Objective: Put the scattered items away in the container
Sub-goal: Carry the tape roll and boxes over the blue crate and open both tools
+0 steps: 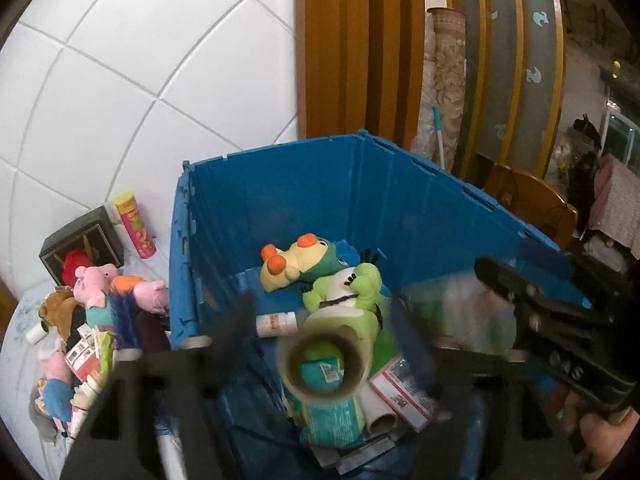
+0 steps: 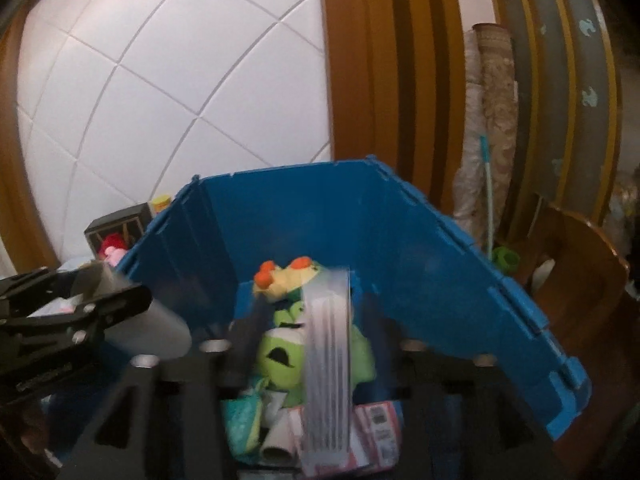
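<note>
Drop-off is the step in hand, as I judge it: both my grippers hang over the blue crate (image 1: 280, 208) with a load each. My left gripper (image 1: 324, 364) is clenched on a cardboard tube (image 1: 322, 366), its hollow end facing the lens, directly above the pile inside. My right gripper (image 2: 320, 360) is clamped on a clear ribbed plastic piece (image 2: 326, 360), held edge-on and blurred, so I cannot say what it is. Below sit a green plush (image 1: 352, 292), a yellow plush with orange feet (image 1: 288, 264) and some packets. Next I would spread both sets of fingers and let the loads fall; the crate wall is near, so I want them well inside the rim. Both tools tilt downward into the opening, side by side. More toys (image 1: 100, 292) and a pink can (image 1: 134, 226) wait outside on the left
</note>
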`<state>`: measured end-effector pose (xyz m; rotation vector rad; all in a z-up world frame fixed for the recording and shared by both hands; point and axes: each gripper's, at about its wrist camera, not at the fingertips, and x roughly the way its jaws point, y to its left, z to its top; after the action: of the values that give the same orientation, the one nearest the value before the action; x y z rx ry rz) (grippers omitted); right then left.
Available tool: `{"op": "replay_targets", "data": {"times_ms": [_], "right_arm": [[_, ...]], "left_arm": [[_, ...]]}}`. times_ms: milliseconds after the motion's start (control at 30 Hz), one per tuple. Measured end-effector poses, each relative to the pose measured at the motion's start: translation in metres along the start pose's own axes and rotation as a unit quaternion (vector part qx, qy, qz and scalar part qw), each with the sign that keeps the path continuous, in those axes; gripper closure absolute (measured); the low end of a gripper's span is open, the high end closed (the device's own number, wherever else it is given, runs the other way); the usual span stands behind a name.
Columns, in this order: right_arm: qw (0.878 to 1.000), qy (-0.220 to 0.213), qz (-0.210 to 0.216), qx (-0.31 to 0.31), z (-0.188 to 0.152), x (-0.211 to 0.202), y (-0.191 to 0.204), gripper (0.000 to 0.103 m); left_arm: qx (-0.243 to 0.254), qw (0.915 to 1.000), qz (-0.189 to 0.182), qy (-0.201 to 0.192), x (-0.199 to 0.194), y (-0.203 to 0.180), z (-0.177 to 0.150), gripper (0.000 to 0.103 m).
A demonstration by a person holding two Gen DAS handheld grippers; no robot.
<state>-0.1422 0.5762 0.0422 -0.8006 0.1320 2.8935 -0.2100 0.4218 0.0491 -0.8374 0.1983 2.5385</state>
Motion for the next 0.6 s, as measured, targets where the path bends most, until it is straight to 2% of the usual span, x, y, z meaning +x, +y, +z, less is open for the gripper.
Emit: {"op": "replay_targets", "data": {"times_ms": [33, 67, 133, 167, 600], "right_arm": [[1.000, -0.002, -0.005, 0.000, 0.002, 0.000, -0.002, 0.014], [1.000, -0.005, -0.012, 0.000, 0.002, -0.001, -0.003, 0.008], [1.000, -0.008, -0.021, 0.004, 0.003, 0.001, -0.008, 0.005], [1.000, -0.007, -0.023, 0.006, 0.003, 0.002, -0.009, 0.000], [1.000, 0.004, -0.027, -0.001, 0.004, 0.007, -0.001, 0.000]], "left_arm": [[0.000, 1.0000, 0.004, -0.007, -0.002, 0.000, 0.000, 0.018], [-0.001, 1.0000, 0.004, -0.009, -0.002, 0.001, 0.001, 0.018], [-0.001, 1.0000, 0.004, -0.008, -0.004, 0.000, 0.001, 0.018], [-0.002, 1.0000, 0.006, -0.007, -0.003, 0.000, 0.001, 0.018], [-0.017, 0.9997, 0.015, -0.009, -0.013, 0.012, -0.001, 0.018]]}}
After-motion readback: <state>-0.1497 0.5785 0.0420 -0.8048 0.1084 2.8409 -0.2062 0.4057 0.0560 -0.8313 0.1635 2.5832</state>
